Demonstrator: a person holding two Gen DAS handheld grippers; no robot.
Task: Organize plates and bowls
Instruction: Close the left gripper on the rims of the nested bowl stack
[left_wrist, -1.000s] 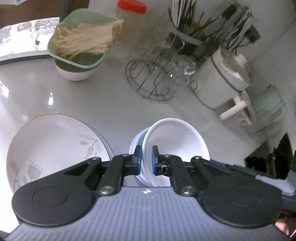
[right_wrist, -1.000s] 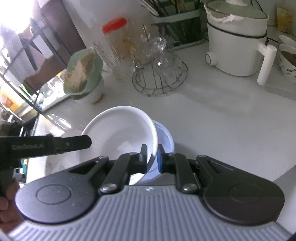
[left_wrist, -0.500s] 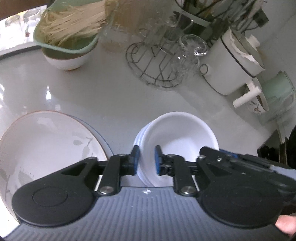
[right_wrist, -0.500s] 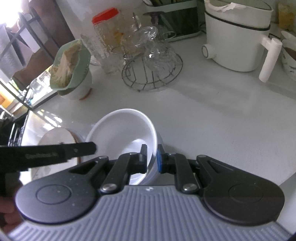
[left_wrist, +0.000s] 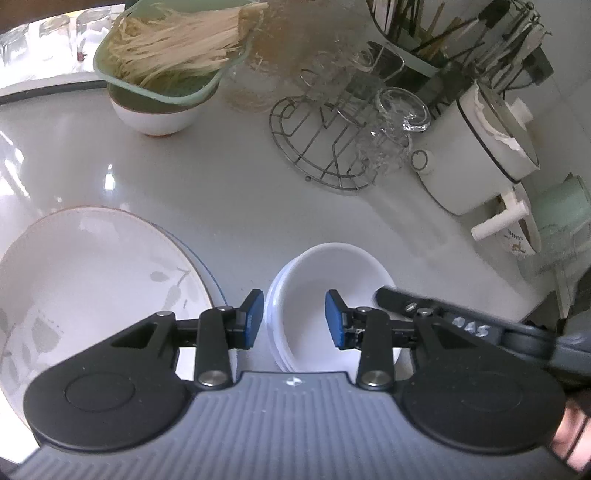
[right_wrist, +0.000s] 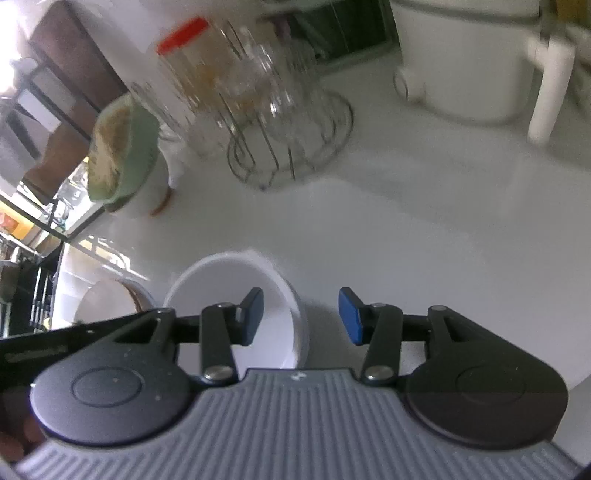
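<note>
Evidently the stacking step is just done: on the counter (left_wrist: 229, 206) the plate (left_wrist: 85, 280) lies at far left, just beside the nested bowls (left_wrist: 328, 280), and the left gripper (left_wrist: 294, 317) is spread wide astride the near-left rim, gripping nothing. The right gripper (right_wrist: 301, 314) is likewise wide open and empty, one finger over the bowls (right_wrist: 229, 280) — next, I judge, both should back off cleanly. The right view is blurred, and the bowl count is hard to read.
</note>
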